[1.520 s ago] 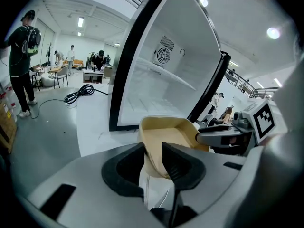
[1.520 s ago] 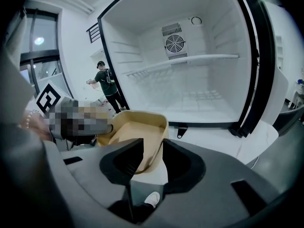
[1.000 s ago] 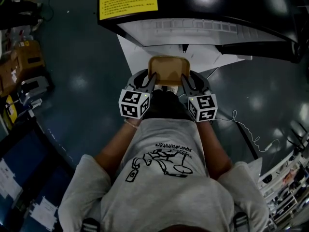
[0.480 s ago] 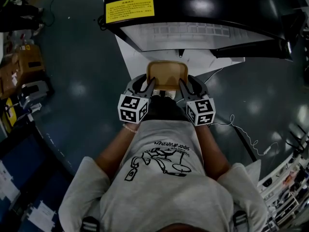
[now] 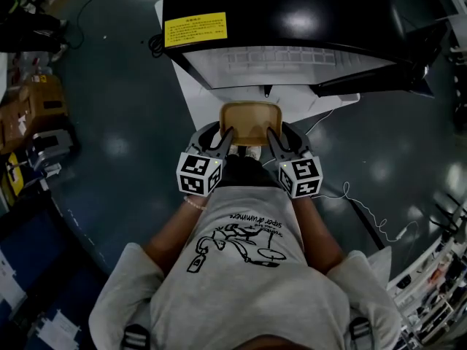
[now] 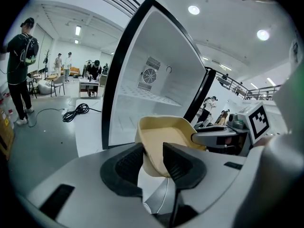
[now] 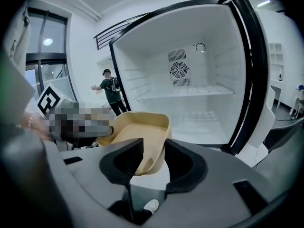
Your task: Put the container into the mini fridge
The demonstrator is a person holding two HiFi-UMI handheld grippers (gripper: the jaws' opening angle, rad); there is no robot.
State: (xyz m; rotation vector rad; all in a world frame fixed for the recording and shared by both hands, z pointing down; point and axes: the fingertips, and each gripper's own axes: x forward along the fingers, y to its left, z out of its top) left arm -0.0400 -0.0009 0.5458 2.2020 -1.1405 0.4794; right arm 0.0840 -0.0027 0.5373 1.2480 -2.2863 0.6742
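A tan, shallow plastic container (image 5: 251,121) hangs in front of the open mini fridge (image 5: 292,20), between both grippers. My left gripper (image 5: 228,135) is shut on the container's left rim, with one finger inside the wall and one outside. My right gripper (image 5: 271,135) is shut on the right rim in the same way. In the left gripper view the container (image 6: 164,137) stands before the white fridge interior (image 6: 147,94), gripped by the left gripper (image 6: 153,153). In the right gripper view the container (image 7: 137,134) sits just outside the fridge cavity (image 7: 190,99), in the right gripper (image 7: 153,151). The container looks empty.
The fridge door (image 5: 387,71) stands open to the right. A white sheet (image 5: 197,86) lies under the fridge, and a thin white cable (image 5: 365,195) runs across the dark floor at right. Boxes (image 5: 36,108) stand at left. A person (image 6: 19,56) and a coiled black cable (image 6: 76,112) are nearby.
Both grippers have risen a little with the container held between them, still in front of the fridge opening. The grip looks the same.
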